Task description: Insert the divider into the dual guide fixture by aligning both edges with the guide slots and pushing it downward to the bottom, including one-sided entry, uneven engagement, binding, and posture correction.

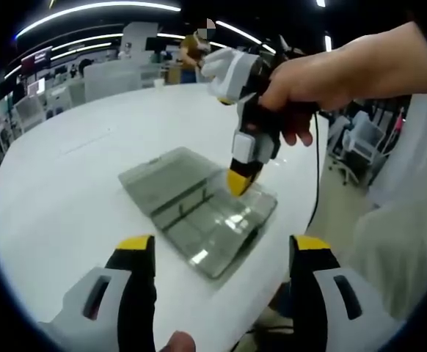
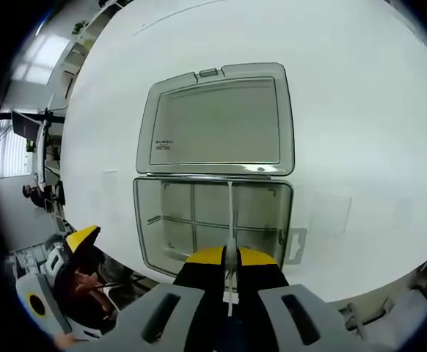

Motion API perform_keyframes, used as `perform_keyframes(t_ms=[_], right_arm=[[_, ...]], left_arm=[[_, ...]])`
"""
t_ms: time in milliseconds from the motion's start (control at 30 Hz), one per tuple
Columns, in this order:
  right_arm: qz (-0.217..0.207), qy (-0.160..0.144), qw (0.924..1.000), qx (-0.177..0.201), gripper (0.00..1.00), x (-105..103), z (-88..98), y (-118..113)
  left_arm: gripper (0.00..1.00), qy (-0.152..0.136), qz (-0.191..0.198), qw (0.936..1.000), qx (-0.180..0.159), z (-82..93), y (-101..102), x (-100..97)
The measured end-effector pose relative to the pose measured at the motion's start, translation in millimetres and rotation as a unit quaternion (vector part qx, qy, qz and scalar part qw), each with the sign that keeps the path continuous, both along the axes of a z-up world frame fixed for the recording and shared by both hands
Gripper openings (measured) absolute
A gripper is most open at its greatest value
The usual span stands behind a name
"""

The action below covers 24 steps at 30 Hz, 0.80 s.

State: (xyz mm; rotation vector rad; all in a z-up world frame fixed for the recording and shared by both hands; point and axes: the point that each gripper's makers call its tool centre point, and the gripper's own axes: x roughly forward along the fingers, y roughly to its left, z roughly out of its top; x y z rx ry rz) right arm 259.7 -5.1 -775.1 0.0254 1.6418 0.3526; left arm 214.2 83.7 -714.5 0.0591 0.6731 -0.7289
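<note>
Yellow-tipped fingers (image 2: 230, 258) of the right gripper (image 2: 228, 273) are clamped together on a thin clear divider (image 2: 230, 220), which stands on edge over the open box (image 2: 213, 224) and reaches down into its compartmented tray. The box, smoky clear plastic, lies flat on the white worktop (image 2: 360, 110), its lid (image 2: 217, 121) folded open on the far side of the tray. From the left gripper (image 1: 221, 253), whose fingers (image 1: 136, 246) stand wide apart and hold nothing, a hand (image 1: 323, 73) is seen gripping the right tool above the box. Office chairs (image 1: 364, 139) stand beyond the worktop's edge.
</note>
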Motion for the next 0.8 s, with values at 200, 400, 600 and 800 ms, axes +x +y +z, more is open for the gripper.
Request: perform_keyframes(t_ms=[200, 400, 600, 800], right_arm=[[-0.004, 0.002, 1.0, 0.0, 0.0, 1.6, -2.1, -0.4], [-0.004, 0.004, 1.0, 0.0, 0.0, 1.7, -2.3, 1.2], [-0.004, 0.006, 1.0, -0.001, 0.0, -3.9, 1.9, 1.3], [-0.006, 0.005, 1.0, -0.002, 0.0, -2.8, -0.3, 0.6]], left_arm=[[0.72, 0.0, 0.002, 1.0, 0.0, 0.2, 0.7, 0.2], [0.71, 0.0, 0.002, 1.0, 0.0, 0.4, 0.9, 0.2], [0.71, -0.001, 0.003, 1.0, 0.0, 1.4, 0.8, 0.8], [0.71, 0.0, 0.004, 1.0, 0.0, 0.9, 0.9, 0.0]])
